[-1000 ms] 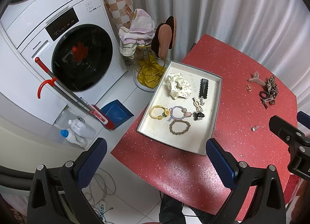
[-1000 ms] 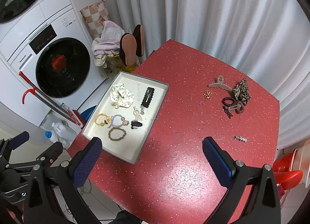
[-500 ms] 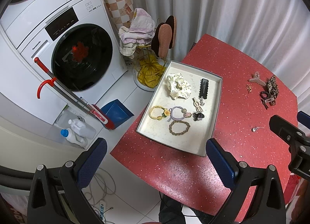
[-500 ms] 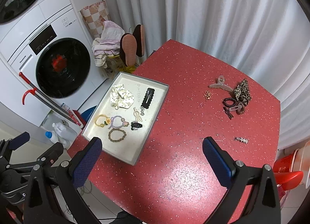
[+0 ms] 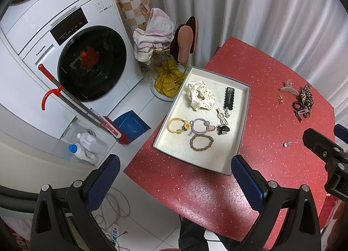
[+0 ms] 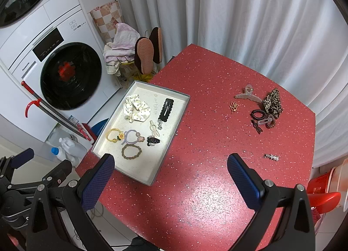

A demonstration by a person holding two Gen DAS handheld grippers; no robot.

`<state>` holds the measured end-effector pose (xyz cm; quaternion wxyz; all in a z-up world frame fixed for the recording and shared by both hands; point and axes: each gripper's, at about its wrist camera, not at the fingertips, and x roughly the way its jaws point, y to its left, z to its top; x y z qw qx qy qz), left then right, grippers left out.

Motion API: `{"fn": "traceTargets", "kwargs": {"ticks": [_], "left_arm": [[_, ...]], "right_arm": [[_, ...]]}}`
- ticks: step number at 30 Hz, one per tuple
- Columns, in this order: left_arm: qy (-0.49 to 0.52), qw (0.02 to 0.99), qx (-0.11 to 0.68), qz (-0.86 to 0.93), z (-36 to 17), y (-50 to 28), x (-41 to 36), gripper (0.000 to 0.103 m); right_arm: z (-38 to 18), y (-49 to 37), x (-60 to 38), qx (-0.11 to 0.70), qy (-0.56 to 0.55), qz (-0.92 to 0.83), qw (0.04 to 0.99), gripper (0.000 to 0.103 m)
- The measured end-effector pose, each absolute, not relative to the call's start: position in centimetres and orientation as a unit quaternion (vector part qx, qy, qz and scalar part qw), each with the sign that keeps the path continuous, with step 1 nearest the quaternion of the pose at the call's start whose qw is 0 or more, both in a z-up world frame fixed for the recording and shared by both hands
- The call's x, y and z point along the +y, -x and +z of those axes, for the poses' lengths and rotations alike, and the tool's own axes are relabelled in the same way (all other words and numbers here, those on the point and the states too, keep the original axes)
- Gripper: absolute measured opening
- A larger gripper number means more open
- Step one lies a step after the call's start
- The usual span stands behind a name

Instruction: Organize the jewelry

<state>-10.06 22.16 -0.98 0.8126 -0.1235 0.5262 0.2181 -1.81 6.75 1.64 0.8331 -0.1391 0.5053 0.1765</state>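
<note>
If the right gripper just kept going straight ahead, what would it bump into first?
Probably the bare red table. The open right gripper points at the empty stretch between the tray and the small clip, though depth is hard to judge.

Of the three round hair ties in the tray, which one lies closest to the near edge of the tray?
The brown braided hair tie. It lies alone below the yellow hair tie and the lilac hair tie, nearest the tray edge facing the tools, and carries no charm.
</note>
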Motion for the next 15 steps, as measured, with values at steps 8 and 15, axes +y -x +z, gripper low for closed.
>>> {"fn": "traceTargets", "kwargs": {"ticks": [8,15], "left_arm": [[0.123,0.812,0.526,0.222,-1.09,10.12,22.12,0.102],[0.125,0.811,0.526,0.224,-1.38,10.25,22.25,0.102]], "right_arm": [[1.62,1.80,6.71,0.506,0.139,0.178,0.833,0.103],[1.48,1.78,7.00,0.506,0.139,0.179,0.832,0.103]]}}
